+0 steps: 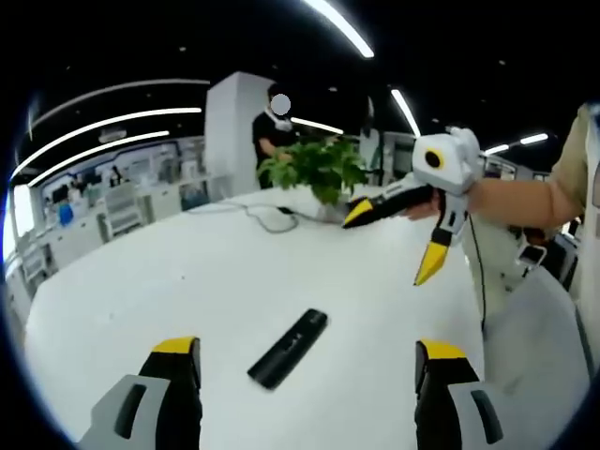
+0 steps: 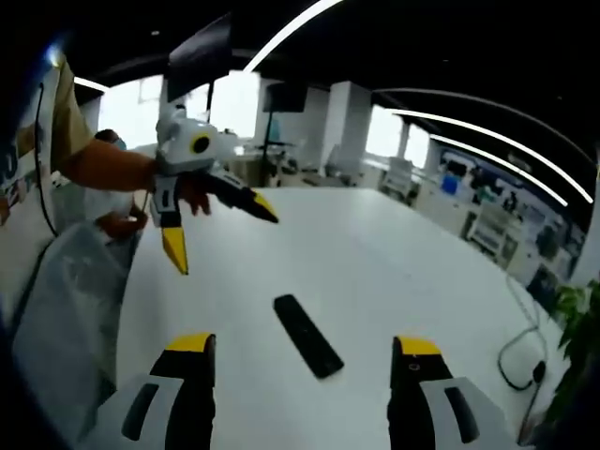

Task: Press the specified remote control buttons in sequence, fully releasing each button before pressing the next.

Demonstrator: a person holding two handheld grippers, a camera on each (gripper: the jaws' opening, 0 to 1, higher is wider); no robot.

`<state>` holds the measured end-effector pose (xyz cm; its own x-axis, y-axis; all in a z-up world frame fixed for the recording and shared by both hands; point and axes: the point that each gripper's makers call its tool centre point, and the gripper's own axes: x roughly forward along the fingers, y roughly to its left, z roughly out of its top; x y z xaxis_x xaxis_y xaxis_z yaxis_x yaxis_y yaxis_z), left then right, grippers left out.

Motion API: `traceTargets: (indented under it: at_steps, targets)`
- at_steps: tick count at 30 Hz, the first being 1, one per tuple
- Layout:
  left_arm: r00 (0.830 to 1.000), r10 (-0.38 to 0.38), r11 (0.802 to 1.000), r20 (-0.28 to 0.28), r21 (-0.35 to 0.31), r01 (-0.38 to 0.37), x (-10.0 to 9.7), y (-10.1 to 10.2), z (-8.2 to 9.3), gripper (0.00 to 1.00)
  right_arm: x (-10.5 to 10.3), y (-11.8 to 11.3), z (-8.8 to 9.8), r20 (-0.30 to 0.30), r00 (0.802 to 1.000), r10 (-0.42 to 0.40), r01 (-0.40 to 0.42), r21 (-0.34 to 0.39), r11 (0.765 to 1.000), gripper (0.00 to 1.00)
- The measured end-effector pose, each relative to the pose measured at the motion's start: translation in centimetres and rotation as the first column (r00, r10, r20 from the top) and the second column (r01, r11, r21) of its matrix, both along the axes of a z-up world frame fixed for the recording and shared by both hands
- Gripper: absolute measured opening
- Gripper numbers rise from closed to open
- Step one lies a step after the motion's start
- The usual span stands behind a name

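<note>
Both tongs, left (image 1: 307, 361) and right (image 2: 302, 356), gape wide above the black remote (image 1: 289, 348) lying untouched on the white desk (image 1: 141, 281).

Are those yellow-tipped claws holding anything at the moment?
No. Both the left gripper and the right gripper are open and empty, above the table. The black remote control lies untouched on it.

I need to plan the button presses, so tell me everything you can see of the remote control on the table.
The remote control is a slim, black, bar-shaped handset, plastic by its look. It lies flat on the white table, slanted across both views. Its buttons are too small and dark to make out. Nothing touches it: both tongs are open and clear of it, with the left tongs and right tongs each framing it from above.
</note>
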<state>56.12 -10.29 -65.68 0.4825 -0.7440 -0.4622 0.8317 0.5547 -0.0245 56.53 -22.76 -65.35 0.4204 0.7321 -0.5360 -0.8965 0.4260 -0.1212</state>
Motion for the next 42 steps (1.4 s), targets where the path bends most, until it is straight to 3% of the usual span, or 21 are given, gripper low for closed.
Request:
traceTargets:
  at_steps: [7, 9, 21, 30, 42]
  targets:
    - [1.0, -0.021, 1.0, 0.007, 0.022, 0.021, 1.3, -0.1, -0.2, 0.97, 0.8, 0.3, -0.4, -0.015, 1.0, 0.027, -0.027, -0.014, 1.0, 0.74]
    - [0.997, -0.04, 0.998, 0.07, 0.059, 0.036, 2.0, 0.0, 0.1, 0.95, 1.2, 0.4, -0.5, -0.015, 0.999, 0.034, -0.034, -0.018, 0.999, 0.75]
    - [0.997, -0.074, 0.996, 0.022, 0.053, 0.073, 4.0, -0.8, -0.3, 0.95, 3.3, 1.2, -0.8, -0.02, 0.996, 0.085, -0.086, -0.047, 0.995, 0.74]
    - [0.995, -0.096, 0.993, 0.023, 0.071, 0.094, 5.3, -1.3, -0.8, 0.92, 4.5, 1.9, -1.5, -0.035, 0.994, 0.107, -0.109, -0.064, 0.992, 0.74]
    - [0.992, -0.124, 0.985, -0.003, 0.117, 0.124, 6.5, -1.2, -2.6, 0.93, 5.6, 2.3, -3.2, -0.065, 0.988, 0.14, -0.146, -0.11, 0.983, 0.73]
